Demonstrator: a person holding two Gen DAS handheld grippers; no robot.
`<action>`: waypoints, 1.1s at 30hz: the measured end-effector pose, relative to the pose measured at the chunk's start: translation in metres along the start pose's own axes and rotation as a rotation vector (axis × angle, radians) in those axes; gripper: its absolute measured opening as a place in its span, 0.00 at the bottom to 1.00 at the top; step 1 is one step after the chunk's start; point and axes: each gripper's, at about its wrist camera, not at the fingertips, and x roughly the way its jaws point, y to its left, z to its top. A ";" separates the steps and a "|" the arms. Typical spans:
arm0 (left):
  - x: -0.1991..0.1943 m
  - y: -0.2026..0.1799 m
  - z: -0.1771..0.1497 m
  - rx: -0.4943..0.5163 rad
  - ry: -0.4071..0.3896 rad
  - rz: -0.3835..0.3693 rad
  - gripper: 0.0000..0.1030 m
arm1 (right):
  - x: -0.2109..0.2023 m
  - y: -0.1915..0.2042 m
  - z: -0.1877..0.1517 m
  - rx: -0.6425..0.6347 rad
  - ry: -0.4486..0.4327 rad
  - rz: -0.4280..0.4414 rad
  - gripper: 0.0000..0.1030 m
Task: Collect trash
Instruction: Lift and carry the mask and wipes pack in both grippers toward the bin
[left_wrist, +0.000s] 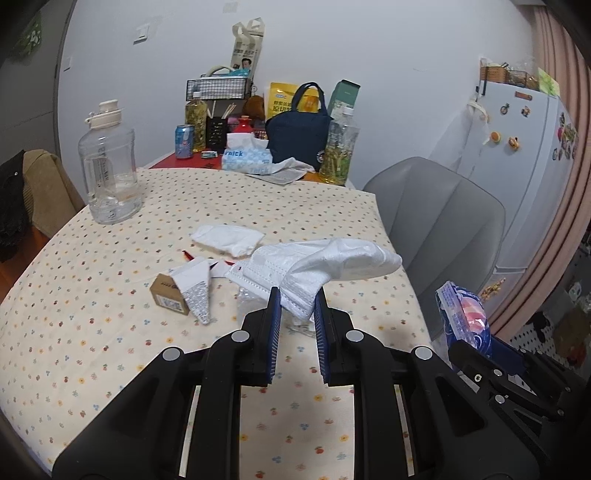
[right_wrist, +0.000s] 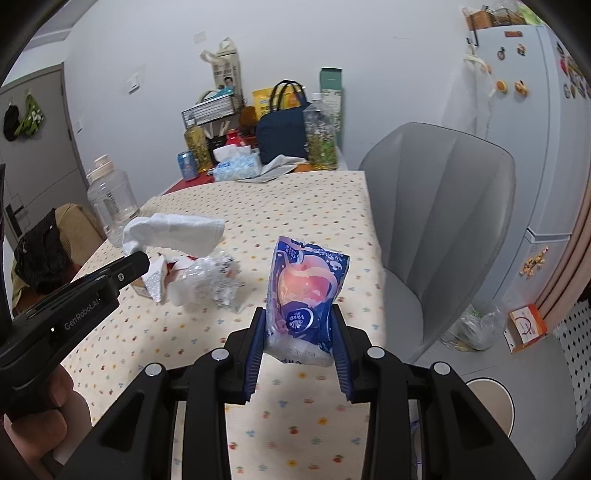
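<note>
Left claw first: its blue pads pinch a white tissue by one end. The tissue's long axis runs up and off to the right of the claw, clear of the bench. Beyond and to the left of this claw more trash lies on the cloth: a small cardboard box, a folded paper wrapper, another crumpled tissue, and crinkled clear plastic just past the fingertips.

Across to the right claw: it is clamped on a blue tissue packet, which stands upright between the pads with its long axis pointing away from the claw, above the bench edge.

Both claws are loaded, so my read is a drop-off comes next. A round white bin shows on the floor, low and right of the right claw, beside the grey chair. The right claw is the nearer one; the left would have to cross over.
</note>
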 end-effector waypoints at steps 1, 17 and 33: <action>0.001 -0.003 0.000 0.003 0.001 -0.003 0.17 | -0.001 -0.005 0.000 0.007 -0.002 -0.007 0.33; 0.029 -0.092 -0.003 0.125 0.039 -0.100 0.17 | -0.033 -0.088 0.000 0.116 -0.049 -0.108 0.33; 0.049 -0.172 -0.017 0.230 0.074 -0.179 0.17 | -0.043 -0.173 -0.023 0.255 -0.037 -0.203 0.33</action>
